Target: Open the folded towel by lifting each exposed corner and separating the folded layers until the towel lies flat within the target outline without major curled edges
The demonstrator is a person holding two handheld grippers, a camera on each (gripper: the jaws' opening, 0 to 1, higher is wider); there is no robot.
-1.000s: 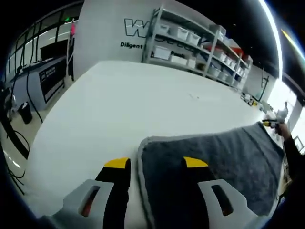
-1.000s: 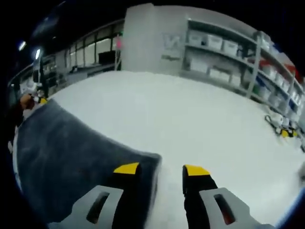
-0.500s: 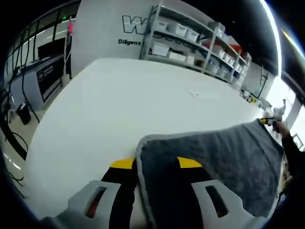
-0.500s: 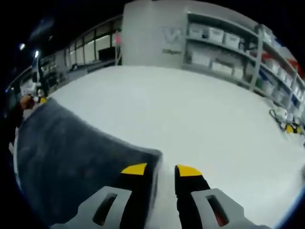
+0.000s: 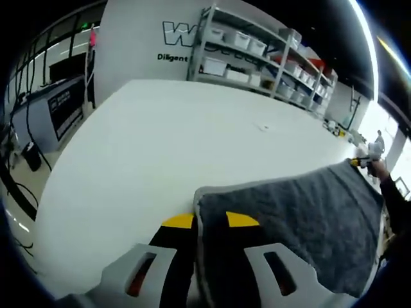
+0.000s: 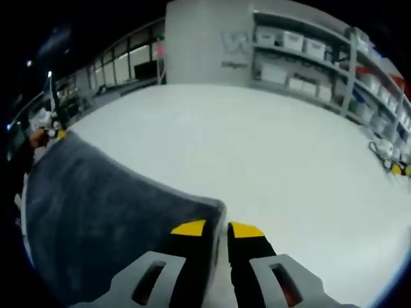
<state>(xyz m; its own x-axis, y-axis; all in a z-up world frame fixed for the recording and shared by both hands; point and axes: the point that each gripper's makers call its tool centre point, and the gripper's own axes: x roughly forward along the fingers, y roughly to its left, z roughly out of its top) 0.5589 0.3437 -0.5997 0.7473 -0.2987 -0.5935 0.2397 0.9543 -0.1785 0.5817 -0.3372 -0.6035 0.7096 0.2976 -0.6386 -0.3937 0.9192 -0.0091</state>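
At the near edge: grey towel (image 5: pixel 302 224) spans white table (image 5: pixel 160 135).
Left gripper (image 5: pixel 210 220): pinched onto towel's corner.
Right gripper (image 6: pixel 218 228): clamped on opposite corner.
Technique: judged best to lift both evenly, keeping tension.

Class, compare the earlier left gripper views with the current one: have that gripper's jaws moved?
Yes. The left gripper has closed: its yellow-tipped jaws have drawn together onto the grey towel's edge, which lies between them over the white table.
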